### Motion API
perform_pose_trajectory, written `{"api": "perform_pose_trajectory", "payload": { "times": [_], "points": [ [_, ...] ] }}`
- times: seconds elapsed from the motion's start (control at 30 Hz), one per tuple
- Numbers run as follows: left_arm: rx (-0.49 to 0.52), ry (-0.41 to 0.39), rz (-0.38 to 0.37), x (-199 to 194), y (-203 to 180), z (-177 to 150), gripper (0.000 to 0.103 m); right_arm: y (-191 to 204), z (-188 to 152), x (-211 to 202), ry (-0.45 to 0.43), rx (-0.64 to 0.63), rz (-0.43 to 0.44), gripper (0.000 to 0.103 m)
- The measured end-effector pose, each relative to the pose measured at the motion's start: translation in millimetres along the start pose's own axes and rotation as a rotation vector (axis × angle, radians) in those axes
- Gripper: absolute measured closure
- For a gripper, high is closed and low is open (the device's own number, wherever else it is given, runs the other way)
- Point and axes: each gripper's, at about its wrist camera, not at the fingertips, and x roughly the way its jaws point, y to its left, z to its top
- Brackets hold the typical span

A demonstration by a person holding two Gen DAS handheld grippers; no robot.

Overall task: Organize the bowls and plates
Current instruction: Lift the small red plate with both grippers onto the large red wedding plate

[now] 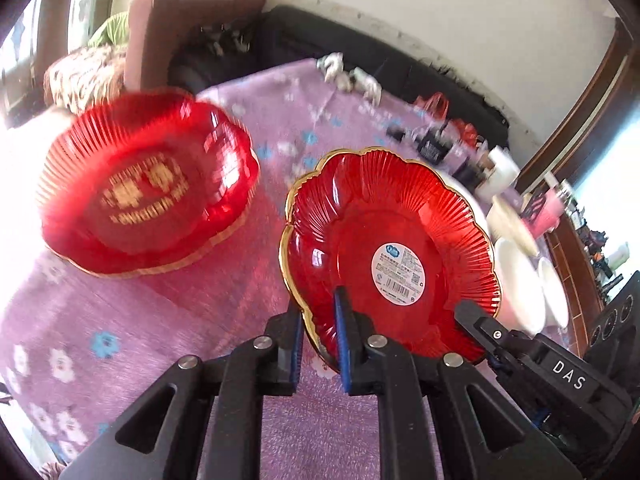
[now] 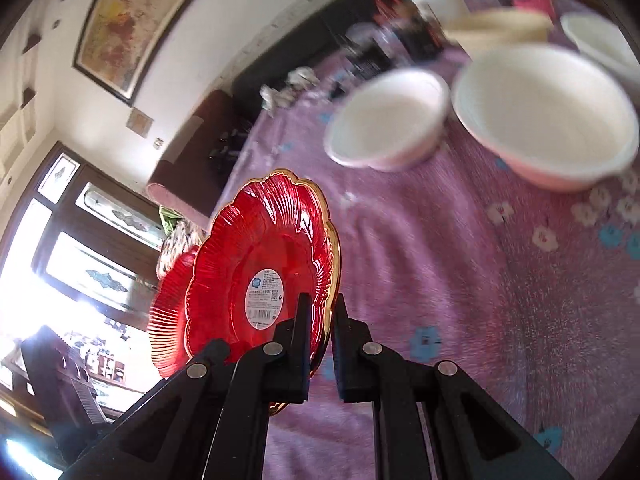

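Observation:
A red glass plate (image 1: 392, 248) with a gold scalloped rim and a white label is held tilted above the purple cloth. My left gripper (image 1: 320, 320) is shut on its near rim. My right gripper (image 2: 322, 316) is shut on the same red plate (image 2: 260, 264) at its other edge and shows at the lower right of the left wrist view (image 1: 472, 316). A second red plate (image 1: 148, 184) with gold lettering lies on the cloth to the left, blurred. Its edge shows behind the held plate in the right wrist view (image 2: 168, 312).
Two white bowls (image 2: 388, 120) (image 2: 548, 116) stand on the purple flowered tablecloth (image 2: 460, 280), with more white and cream dishes behind them (image 2: 600, 36). In the left wrist view white bowls (image 1: 520, 284) sit right of the held plate. Dark clutter (image 1: 440, 140) lines the far table edge.

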Motion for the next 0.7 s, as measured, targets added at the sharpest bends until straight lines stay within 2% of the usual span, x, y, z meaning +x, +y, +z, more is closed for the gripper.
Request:
{"api": "perform_pose_trajectory", "payload": {
  "times": [0.17, 0.37, 0.57, 0.7],
  "points": [
    [-0.002, -0.094, 0.008, -37, 14, 13, 0.088, 39, -2, -16, -0.038, -0.06, 0.04, 0.093],
    [-0.028, -0.148, 0.044, -60, 42, 27, 0.088, 81, -8, -7, -0.03, -0.11, 0.079, 0.093],
    [-0.08, -0.157, 0.087, -63, 80, 42, 0.087, 115, -15, 21, 0.014, -0.137, 0.112, 0.093],
    [-0.087, -0.131, 0.132, -53, 103, 55, 0.087, 134, -19, 51, 0.057, -0.137, 0.128, 0.093]
  ]
}}
